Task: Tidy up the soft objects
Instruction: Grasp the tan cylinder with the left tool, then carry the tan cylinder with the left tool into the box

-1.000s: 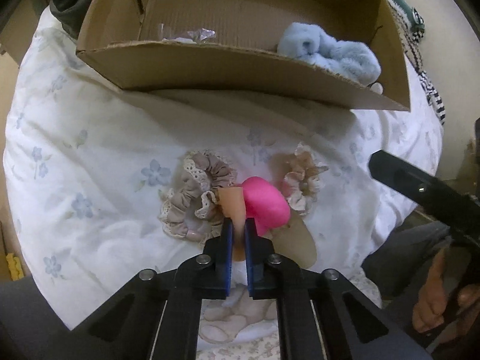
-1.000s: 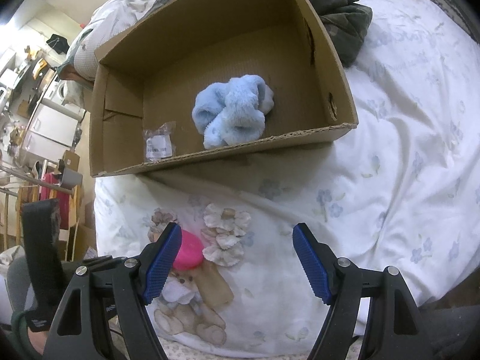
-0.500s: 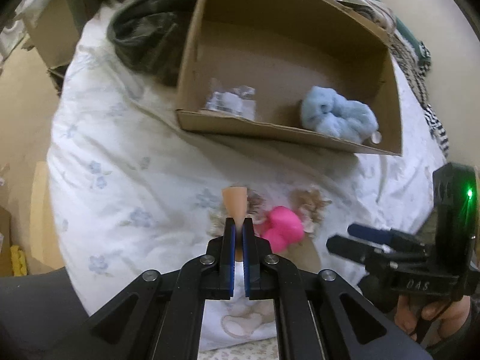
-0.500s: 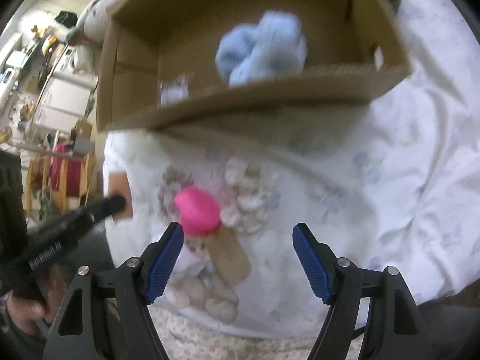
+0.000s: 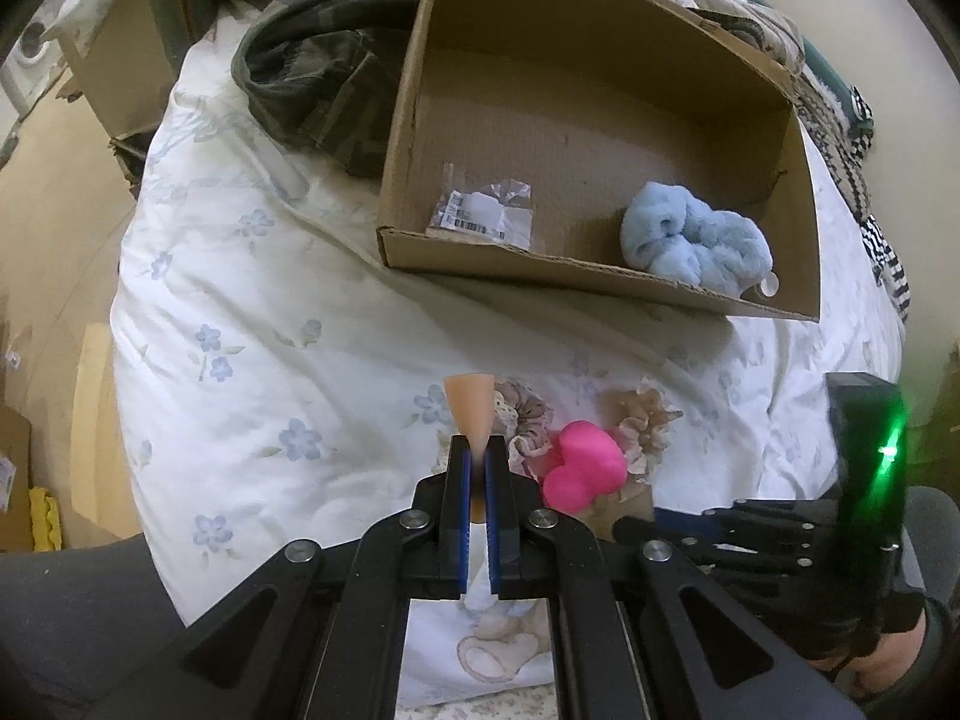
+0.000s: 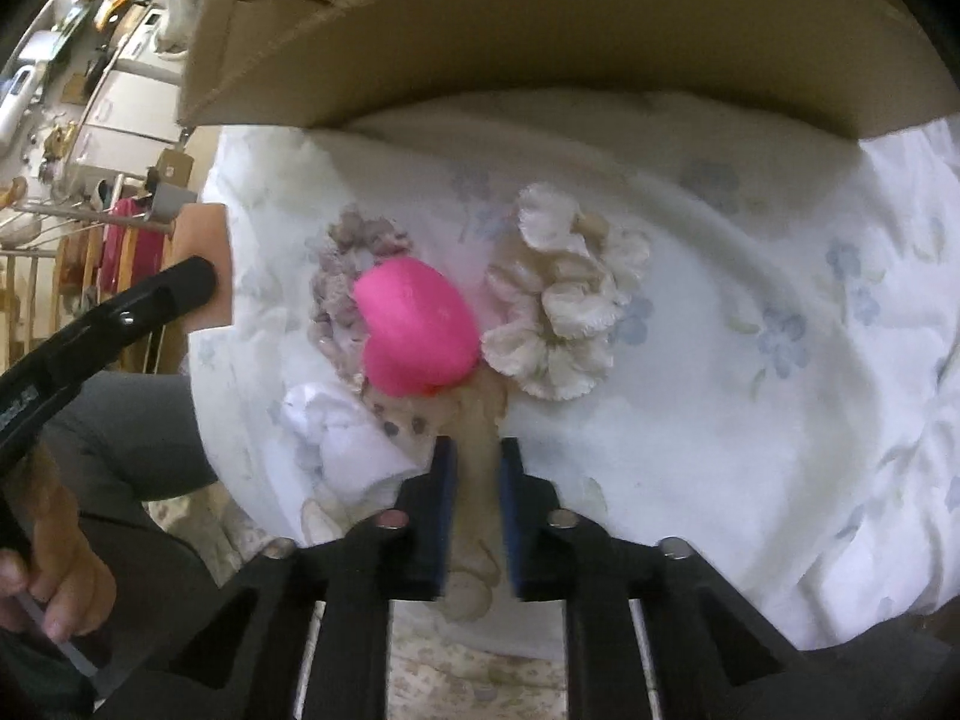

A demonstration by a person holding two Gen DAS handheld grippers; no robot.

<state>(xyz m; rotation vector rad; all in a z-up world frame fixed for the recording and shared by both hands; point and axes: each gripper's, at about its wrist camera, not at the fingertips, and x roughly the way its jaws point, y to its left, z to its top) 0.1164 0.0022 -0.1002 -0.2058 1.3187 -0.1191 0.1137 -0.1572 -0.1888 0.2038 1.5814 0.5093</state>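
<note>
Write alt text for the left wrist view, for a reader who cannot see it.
The left gripper is shut on a thin peach-coloured piece above a floral white duvet. Just beyond lie a pink heart-shaped cushion between two frilly scrunchies, and an open cardboard box holding a fluffy blue scrunchie and a small plastic bag.

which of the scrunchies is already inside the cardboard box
The fluffy light blue scrunchie. It lies in the open cardboard box; the mauve lace-trimmed scrunchie and cream petal scrunchie lie on the floral bedsheet.
</note>
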